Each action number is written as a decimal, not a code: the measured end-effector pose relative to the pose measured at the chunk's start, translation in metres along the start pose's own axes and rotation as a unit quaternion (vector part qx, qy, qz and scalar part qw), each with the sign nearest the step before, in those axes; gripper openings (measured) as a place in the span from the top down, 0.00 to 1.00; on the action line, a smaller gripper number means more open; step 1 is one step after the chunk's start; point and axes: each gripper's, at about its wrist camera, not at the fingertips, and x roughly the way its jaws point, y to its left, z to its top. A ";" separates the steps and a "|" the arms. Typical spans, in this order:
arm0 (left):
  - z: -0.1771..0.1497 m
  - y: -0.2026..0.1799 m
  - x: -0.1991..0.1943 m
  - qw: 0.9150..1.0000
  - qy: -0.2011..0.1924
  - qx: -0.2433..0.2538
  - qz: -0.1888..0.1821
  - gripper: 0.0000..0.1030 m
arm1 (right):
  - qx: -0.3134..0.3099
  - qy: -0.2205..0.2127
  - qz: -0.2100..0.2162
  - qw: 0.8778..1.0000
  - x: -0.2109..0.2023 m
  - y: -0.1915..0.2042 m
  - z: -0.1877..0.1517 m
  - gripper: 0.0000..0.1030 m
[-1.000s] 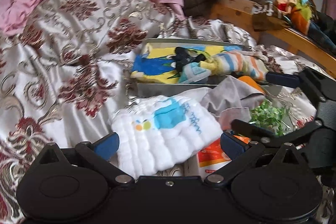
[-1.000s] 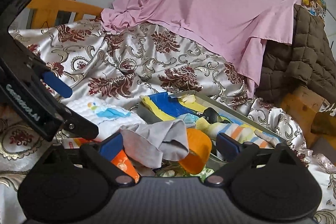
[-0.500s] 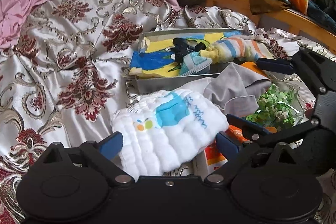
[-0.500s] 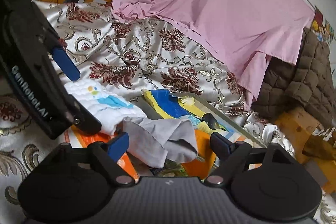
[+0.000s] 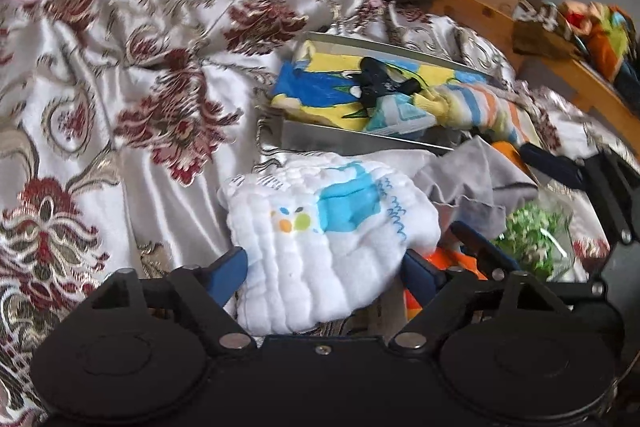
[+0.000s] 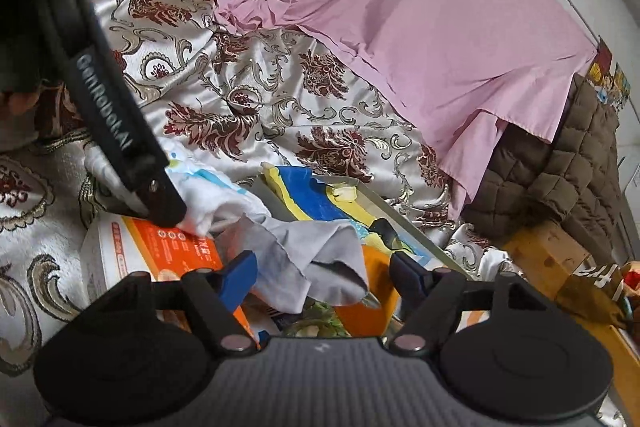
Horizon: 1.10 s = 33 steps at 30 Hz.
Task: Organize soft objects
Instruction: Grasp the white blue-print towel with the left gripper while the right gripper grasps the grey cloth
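Observation:
A white quilted cloth (image 5: 328,247) with a blue print lies between the fingers of my left gripper (image 5: 324,271), whose jaws stand wide apart around it. A grey cloth (image 6: 316,259) lies between the fingers of my right gripper (image 6: 324,275), jaws also wide apart; it also shows in the left wrist view (image 5: 472,183). A metal tray (image 5: 360,141) behind them holds a blue and yellow cloth (image 5: 320,87) and a striped sock (image 5: 484,111). The right gripper's fingers show at the right of the left wrist view.
An orange and white box (image 6: 160,239) lies under the cloths. A clear bag of green bits (image 5: 532,235) sits at the right. The floral bedspread (image 5: 140,87), a pink sheet (image 6: 420,7), a brown quilt (image 6: 560,167) and a wooden bed frame (image 5: 480,7) surround them.
Both grippers' jaws have narrowed around their cloths. The left gripper has moved closer to the white cloth, the right closer to the grey one.

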 end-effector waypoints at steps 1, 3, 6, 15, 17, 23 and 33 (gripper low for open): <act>0.000 0.002 0.000 1.000 0.001 -0.008 0.000 0.22 | -0.001 0.002 0.001 1.000 0.000 0.000 0.001 0.25; 0.002 0.006 0.001 1.000 0.003 -0.024 -0.001 0.25 | 0.001 0.003 0.010 1.000 0.000 0.000 0.003 0.25; 0.002 0.011 0.002 0.999 0.004 -0.044 -0.003 0.29 | -0.003 0.002 0.013 1.000 -0.001 0.003 0.004 0.26; 0.004 0.011 0.003 0.998 0.010 -0.062 0.014 0.46 | -0.009 0.008 0.006 1.000 0.003 0.006 0.006 0.40; 0.005 0.011 0.003 0.998 0.010 -0.068 0.015 0.51 | -0.010 0.008 0.005 1.000 0.002 0.006 0.006 0.43; 0.006 0.011 0.000 0.997 0.006 -0.078 0.013 0.62 | -0.021 0.011 0.017 1.000 0.002 0.010 0.006 0.60; 0.006 0.008 -0.002 0.997 -0.001 -0.076 0.015 0.70 | 0.017 0.020 0.038 0.999 0.006 0.005 0.005 0.81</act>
